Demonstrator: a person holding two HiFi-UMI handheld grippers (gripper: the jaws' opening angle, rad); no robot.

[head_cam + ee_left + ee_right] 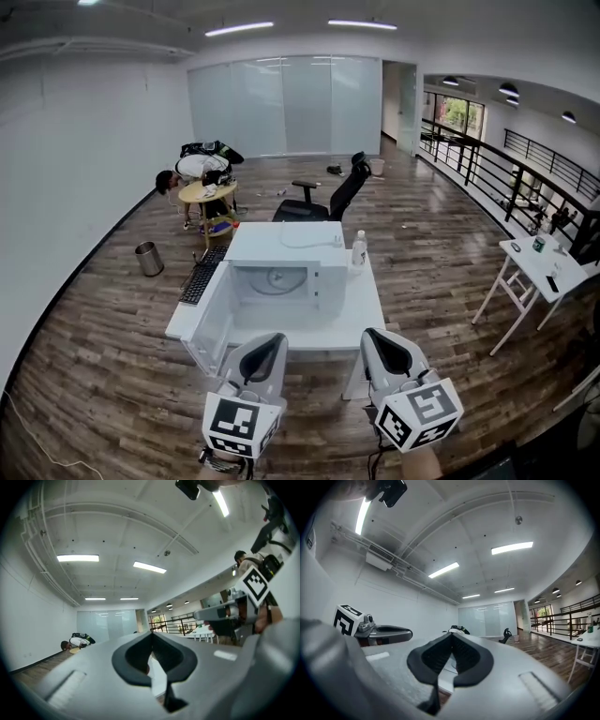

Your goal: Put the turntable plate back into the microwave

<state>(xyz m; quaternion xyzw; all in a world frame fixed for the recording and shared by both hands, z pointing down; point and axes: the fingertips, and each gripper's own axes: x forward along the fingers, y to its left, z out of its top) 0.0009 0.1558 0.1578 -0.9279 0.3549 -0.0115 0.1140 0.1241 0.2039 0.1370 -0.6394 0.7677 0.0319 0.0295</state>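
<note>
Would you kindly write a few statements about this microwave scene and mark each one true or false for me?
1. The microwave has its door swung open. True.
2. The right gripper holds the turntable plate. False: its jaws are shut on nothing, and the plate lies inside the microwave.
3. A bottle stands on the table just to the right of the microwave. True.
4. The keyboard lies on top of the microwave. False: it lies beside the microwave, to its left in the head view.
</note>
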